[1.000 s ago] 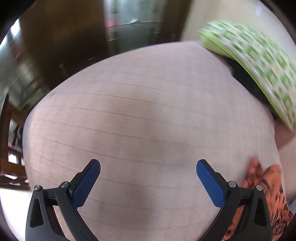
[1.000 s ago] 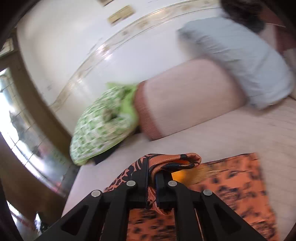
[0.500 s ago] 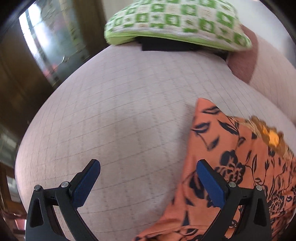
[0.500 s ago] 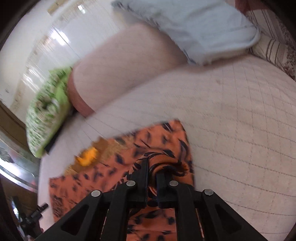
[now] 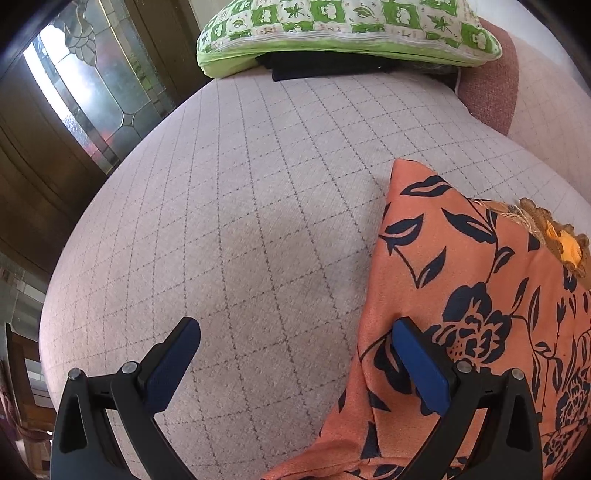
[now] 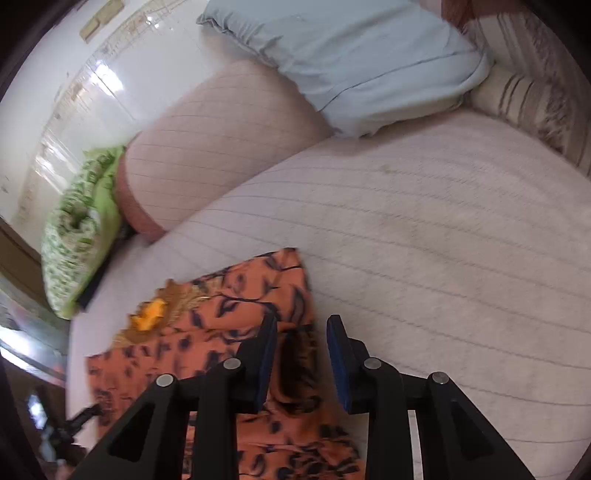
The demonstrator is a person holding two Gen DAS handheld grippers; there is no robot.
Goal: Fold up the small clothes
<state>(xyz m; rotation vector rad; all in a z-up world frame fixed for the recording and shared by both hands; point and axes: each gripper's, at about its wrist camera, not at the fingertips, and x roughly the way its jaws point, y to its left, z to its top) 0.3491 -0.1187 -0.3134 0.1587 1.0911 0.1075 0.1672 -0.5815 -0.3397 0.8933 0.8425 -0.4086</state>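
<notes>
A small orange garment (image 5: pixel 461 280) with a dark floral print and a yellow-gold neckline patch lies on the pinkish checked sofa seat (image 5: pixel 240 221). My left gripper (image 5: pixel 295 354) hovers wide open over the garment's left edge, its right pad above the cloth and its left pad over bare seat. In the right wrist view the same garment (image 6: pixel 221 332) lies flat. My right gripper (image 6: pixel 301 350) is just above its right edge, jaws opening. A fold of the cloth sits loose between the pads, which no longer press on it.
A green-and-white patterned pillow (image 5: pixel 347 29) lies on dark folded cloth at the seat's far end. The sofa's backrest (image 6: pixel 221 140), a pale blue pillow (image 6: pixel 351 55) and a striped cushion (image 6: pixel 535 96) lie beyond. A wooden door with glass panels (image 5: pixel 85 96) stands to the left.
The right gripper came down with the garment's edge pinched, laid it on the cloth and parted its jaws. The left gripper swung over to the garment's left edge, staying open.
</notes>
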